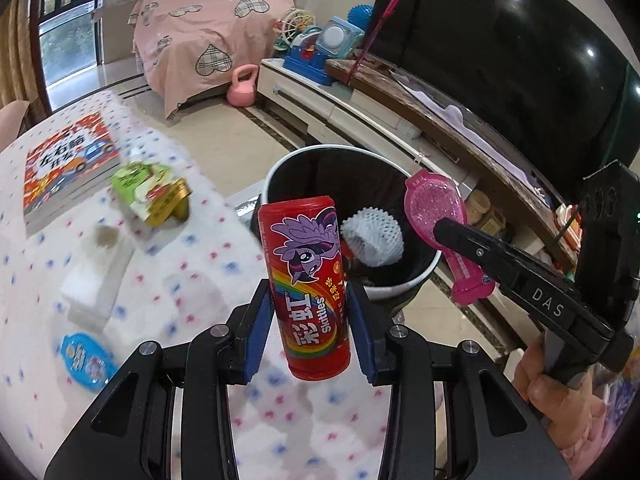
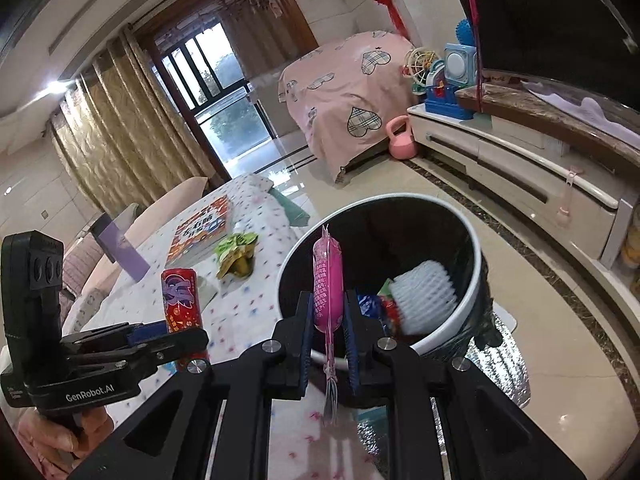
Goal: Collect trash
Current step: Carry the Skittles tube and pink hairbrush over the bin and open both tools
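Beside the dotted tablecloth [image 1: 192, 264]: left gripper [image 1: 308, 312], pads clamped on upright red Skittles tube [image 1: 306, 280]; right gripper [image 2: 326, 332], fingers narrow, pinching pink glitter packet [image 2: 328, 280] edge-on. Both held near white-rimmed bin [image 2: 476, 248], white foam net [image 2: 424, 284] inside.

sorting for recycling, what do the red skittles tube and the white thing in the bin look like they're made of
Red Skittles tube: probably glossy plastic or coated card; the printed wrap shines, and the left claw leaves it undented.
White thing in the bin: looks like soft foam netting, matte, with an open bumpy mesh.
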Available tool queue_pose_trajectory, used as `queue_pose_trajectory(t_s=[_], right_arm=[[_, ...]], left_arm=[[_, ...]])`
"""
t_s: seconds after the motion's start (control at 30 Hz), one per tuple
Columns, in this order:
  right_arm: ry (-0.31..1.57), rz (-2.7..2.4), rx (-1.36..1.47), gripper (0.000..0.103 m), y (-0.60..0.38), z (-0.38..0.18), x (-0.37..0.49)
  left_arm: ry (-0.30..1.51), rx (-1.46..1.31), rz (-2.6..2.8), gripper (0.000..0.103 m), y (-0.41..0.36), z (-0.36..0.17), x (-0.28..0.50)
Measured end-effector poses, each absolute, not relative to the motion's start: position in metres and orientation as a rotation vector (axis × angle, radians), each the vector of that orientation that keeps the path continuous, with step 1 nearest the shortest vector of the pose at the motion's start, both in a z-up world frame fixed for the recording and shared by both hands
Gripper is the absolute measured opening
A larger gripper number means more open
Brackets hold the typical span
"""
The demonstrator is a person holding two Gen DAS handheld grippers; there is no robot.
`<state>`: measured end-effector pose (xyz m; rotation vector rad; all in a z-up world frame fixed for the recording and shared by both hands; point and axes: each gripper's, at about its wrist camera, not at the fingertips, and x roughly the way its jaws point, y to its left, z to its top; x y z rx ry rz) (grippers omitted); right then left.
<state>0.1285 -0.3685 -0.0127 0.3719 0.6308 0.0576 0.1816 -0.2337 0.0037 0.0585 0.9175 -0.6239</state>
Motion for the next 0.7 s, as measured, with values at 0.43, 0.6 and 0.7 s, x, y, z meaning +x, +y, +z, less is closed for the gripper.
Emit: queue_pose_trajectory(t_s=[0.43,0.6,0.7], right_arm=[[0.631,0.033,0.359,0.015,-0.392,-0.008,0.144],[0.638,0.03,0.361,0.015,-0.397,-0.01,0.148],[0.648,0.028,0.361,0.015,-0.4,-0.012,0.153]], left_arm=[[0.924,0.106,-0.64,0.036,-0.269,0.001,0.198],[0.931,0.113,-0.638,0.036,-0.276,-0.001,0.203],[0.938,0.117,-0.636,0.036,-0.282,-0.003,0.207]])
